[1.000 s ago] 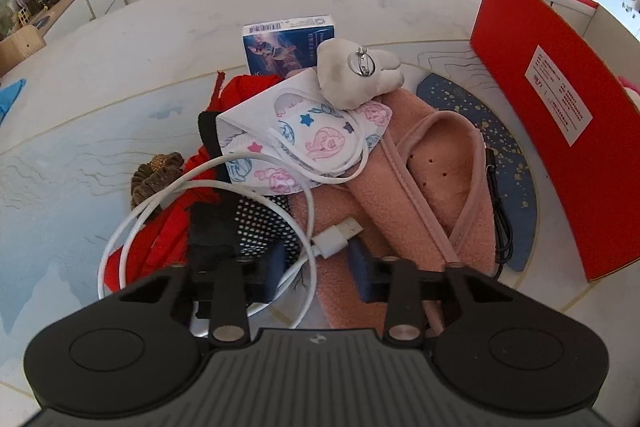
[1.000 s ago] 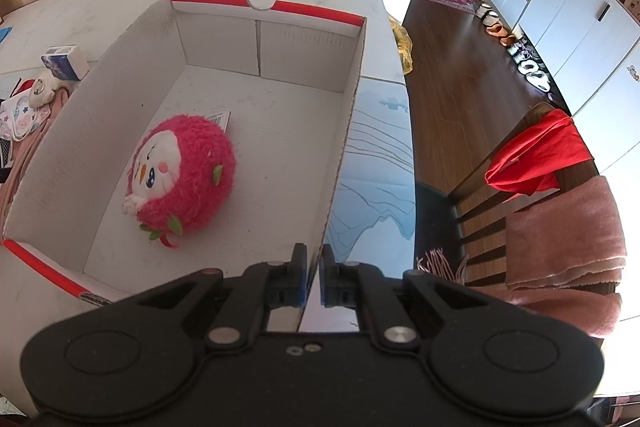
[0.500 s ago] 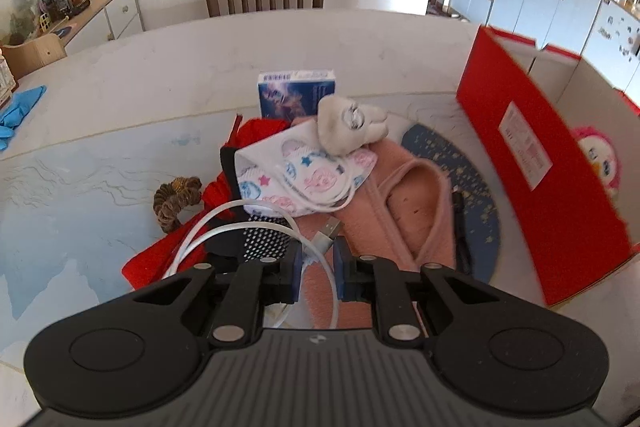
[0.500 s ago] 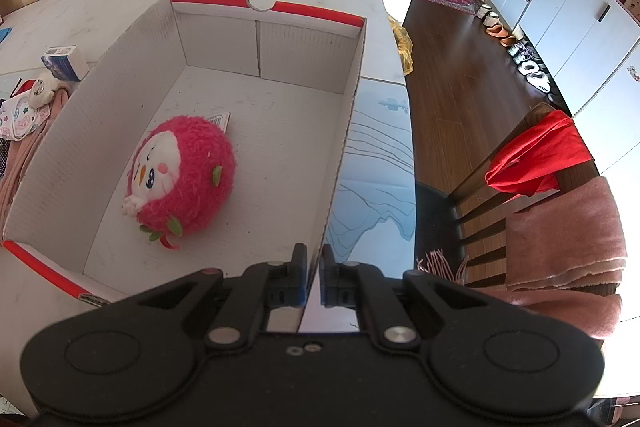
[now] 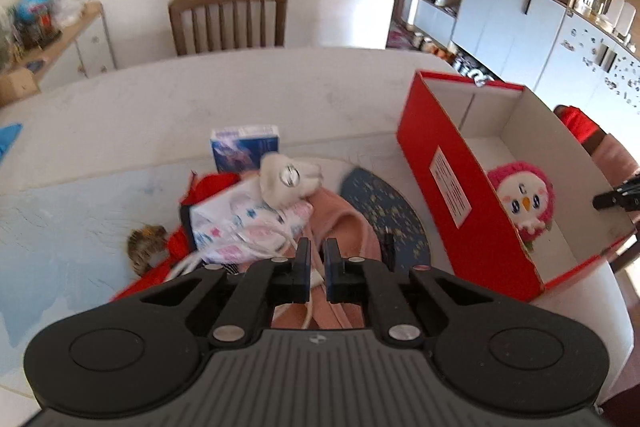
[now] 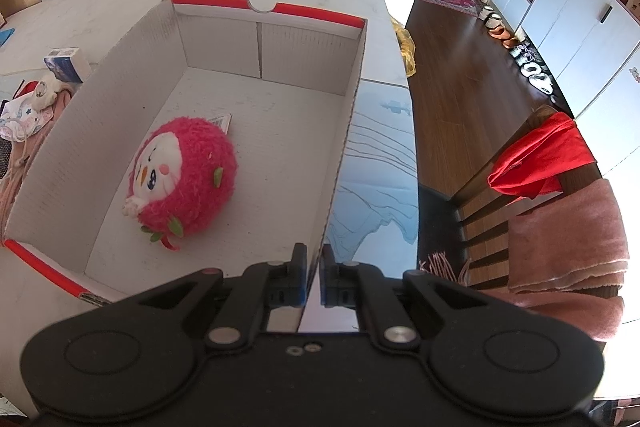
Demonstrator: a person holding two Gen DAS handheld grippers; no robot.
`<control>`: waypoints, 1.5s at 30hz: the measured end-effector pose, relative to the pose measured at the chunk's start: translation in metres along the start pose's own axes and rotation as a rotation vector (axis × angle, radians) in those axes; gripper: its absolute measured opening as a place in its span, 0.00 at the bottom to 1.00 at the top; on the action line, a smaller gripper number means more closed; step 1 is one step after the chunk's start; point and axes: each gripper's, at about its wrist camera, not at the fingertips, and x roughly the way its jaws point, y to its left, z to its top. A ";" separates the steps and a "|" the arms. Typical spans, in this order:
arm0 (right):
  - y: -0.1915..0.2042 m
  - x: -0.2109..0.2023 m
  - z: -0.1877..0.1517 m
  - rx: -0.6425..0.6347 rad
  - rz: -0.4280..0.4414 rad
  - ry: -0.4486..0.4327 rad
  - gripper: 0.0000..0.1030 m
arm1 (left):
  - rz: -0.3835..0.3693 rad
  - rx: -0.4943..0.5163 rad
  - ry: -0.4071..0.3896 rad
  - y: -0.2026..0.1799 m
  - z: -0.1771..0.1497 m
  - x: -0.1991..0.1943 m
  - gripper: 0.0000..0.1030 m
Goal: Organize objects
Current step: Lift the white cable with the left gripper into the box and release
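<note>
White table (image 5: pixel 160 99) carried everything. Big red cardboard box (image 5: pixel 472 195), white inside, sat open at the table's right side. Right gripper (image 6: pixel 314 267) was clamped on the box's near right wall, wall edge pinched between the closed jaws. Same gripper's tip showed at the far right edge of the left wrist view, above the box rim.

Inside the box, a pink round plush toy (image 6: pixel 182 173) with a white face lay on the floor, near the left wall, apart from the gripped wall.

Left of the box, a clutter pile: pink fleece garment (image 5: pixel 340 223) at the bottom, red cloth (image 5: pixel 208 187) beside it, printed face mask (image 5: pixel 240 223) on top, small white plush (image 5: pixel 288 181) on the mask, blue box (image 5: pixel 244 147) behind, brown scrunchie (image 5: pixel 146 245) at the pile's left edge.

Left gripper (image 5: pixel 316 265) hung above the pile, jaws closed. White USB cable (image 5: pixel 276 249) ran from the pile up to the jaws; probably pinched there, but blur made the contact hard to confirm.
</note>
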 end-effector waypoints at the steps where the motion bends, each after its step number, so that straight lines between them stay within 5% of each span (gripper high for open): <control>1: 0.000 0.000 0.000 -0.002 0.000 -0.001 0.05 | -0.008 -0.007 0.019 0.001 -0.002 0.004 0.06; 3: 0.000 0.001 0.001 -0.001 0.002 -0.001 0.05 | 0.008 -0.020 0.051 0.004 -0.006 0.014 0.14; 5: 0.000 0.001 0.001 -0.002 0.002 -0.001 0.05 | 0.021 -0.013 0.082 0.005 -0.011 0.026 0.33; 7: 0.000 0.002 0.001 -0.003 0.003 -0.001 0.05 | 0.025 0.000 0.100 0.006 -0.017 0.034 0.62; 18: 0.001 0.004 0.001 -0.004 0.000 0.001 0.05 | 0.055 0.069 0.138 0.003 -0.019 0.067 0.62; 23: 0.000 0.004 0.000 -0.003 -0.001 0.001 0.05 | 0.047 0.024 0.162 0.006 -0.017 0.081 0.62; 28: 0.000 0.004 0.000 -0.002 -0.001 0.002 0.05 | 0.020 -0.007 0.163 0.009 -0.015 0.082 0.33; 34: 0.000 0.004 -0.001 0.001 0.001 0.001 0.05 | 0.040 -0.010 0.137 0.006 -0.016 0.074 0.18; 45: -0.002 0.003 -0.002 -0.004 0.001 0.000 0.05 | 0.043 -0.055 0.058 0.004 -0.009 0.034 0.14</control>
